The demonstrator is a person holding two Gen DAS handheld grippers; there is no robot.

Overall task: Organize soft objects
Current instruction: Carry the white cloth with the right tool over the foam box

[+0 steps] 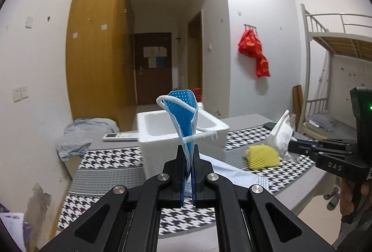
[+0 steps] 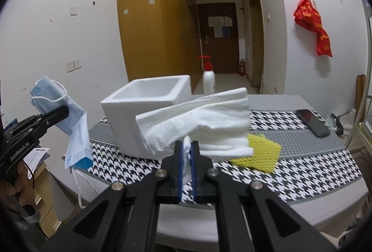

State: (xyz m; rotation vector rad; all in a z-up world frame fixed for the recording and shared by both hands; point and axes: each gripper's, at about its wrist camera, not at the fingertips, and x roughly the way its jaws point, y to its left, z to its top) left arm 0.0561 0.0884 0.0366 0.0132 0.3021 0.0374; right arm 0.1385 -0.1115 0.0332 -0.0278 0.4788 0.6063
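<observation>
My left gripper (image 1: 187, 152) is shut on a blue face mask (image 1: 183, 117) and holds it up in front of the white foam box (image 1: 162, 133). From the right wrist view the mask (image 2: 69, 122) hangs from that gripper (image 2: 64, 112) left of the box (image 2: 130, 117). My right gripper (image 2: 186, 147) is shut on a white tissue (image 2: 209, 119), held above the table just right of the box; it shows in the left wrist view (image 1: 291, 144) with the tissue (image 1: 281, 133). A yellow foam net (image 2: 258, 152) lies on the table beside the tissue, also in the left wrist view (image 1: 262, 156).
A houndstooth mat (image 2: 302, 173) covers the grey table. A black phone (image 2: 312, 122) lies at the far right, a white pump bottle (image 2: 208, 80) behind the box, a remote (image 1: 121, 135) and a blue-grey cloth (image 1: 81, 135) to the box's left. A bunk bed (image 1: 337, 47) stands at right.
</observation>
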